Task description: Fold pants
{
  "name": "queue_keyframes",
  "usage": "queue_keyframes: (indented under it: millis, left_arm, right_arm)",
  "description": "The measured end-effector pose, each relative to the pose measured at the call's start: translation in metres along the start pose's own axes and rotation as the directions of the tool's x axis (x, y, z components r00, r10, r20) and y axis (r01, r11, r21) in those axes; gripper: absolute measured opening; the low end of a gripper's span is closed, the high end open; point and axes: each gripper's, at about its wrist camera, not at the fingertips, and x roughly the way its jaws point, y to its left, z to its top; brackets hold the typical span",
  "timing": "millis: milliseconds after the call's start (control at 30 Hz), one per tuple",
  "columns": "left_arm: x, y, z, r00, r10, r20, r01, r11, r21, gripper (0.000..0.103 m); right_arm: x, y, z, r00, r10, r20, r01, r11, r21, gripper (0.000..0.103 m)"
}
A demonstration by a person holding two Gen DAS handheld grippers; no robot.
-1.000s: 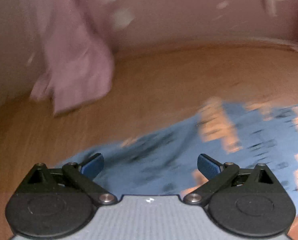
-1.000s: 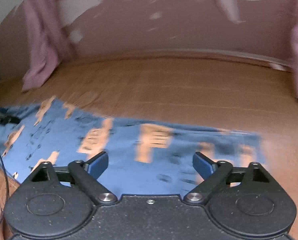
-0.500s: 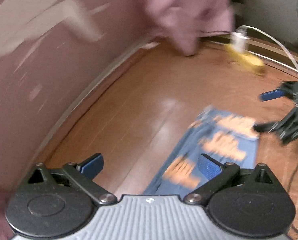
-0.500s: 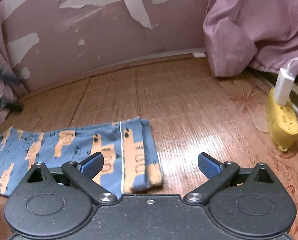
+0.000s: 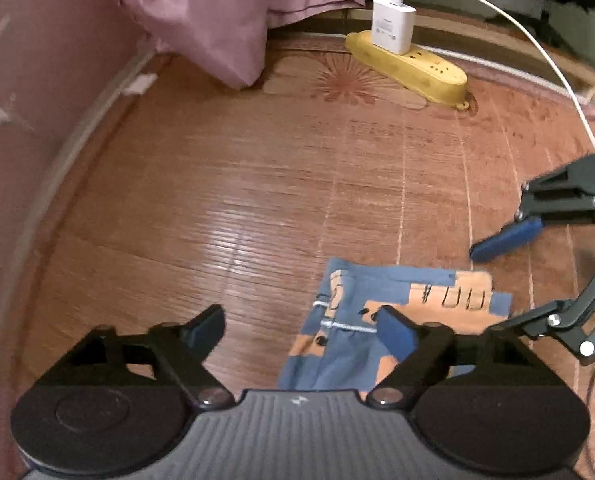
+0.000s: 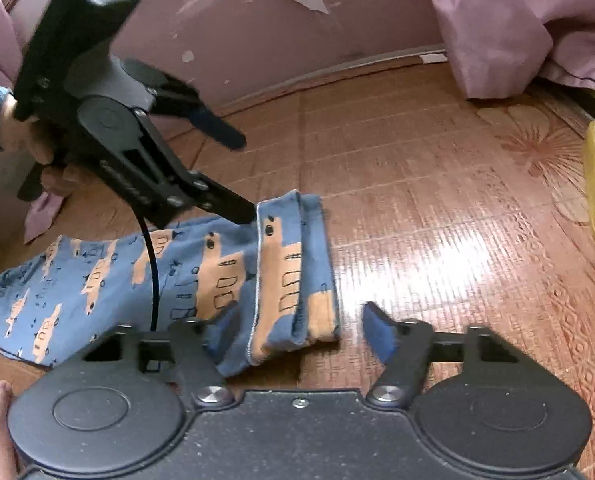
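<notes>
The blue pants [image 6: 109, 280] with orange vehicle prints lie flat on the woven floor mat, folded lengthwise, their banded end [image 6: 297, 272] pointing right. My right gripper [image 6: 299, 328] is open at the near corner of that end, its left finger over the fabric. A hand holds my left gripper [image 6: 241, 178], open, with its lower finger at the far corner of the band. In the left wrist view the pants end [image 5: 381, 304] lies under the right finger of my left gripper [image 5: 301, 330]. The right gripper [image 5: 485, 290] reaches in from the right, open.
A yellow power strip [image 5: 413, 66] with a white charger [image 5: 391, 26] and cable lies beyond the pants. Purple curtain [image 6: 509, 28] hangs to the floor at the corner. Pink wall [image 6: 257, 20] with peeling paint runs behind. A black cable [image 6: 151, 264] crosses the pants.
Both cameras have swung from the middle of the pants to their banded right end. The grippers now flank that end and both stayed open.
</notes>
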Motion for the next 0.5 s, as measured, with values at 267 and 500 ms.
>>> queue_keyframes:
  millis: [267, 500]
  left_arm:
    - [0.019, 0.008, 0.003, 0.995, -0.096, -0.035, 0.095, 0.995, -0.041, 0.047]
    - [0.022, 0.014, 0.001, 0.989, -0.144, -0.021, 0.140, 0.983, -0.123, 0.022]
  right_arm:
    - [-0.001, -0.001, 0.000, 1.000, 0.002, -0.001, -0.002, 1.000, 0.000, 0.051]
    - [-0.001, -0.005, -0.001, 1.000, 0.022, -0.006, -0.021, 0.998, 0.056, 0.037]
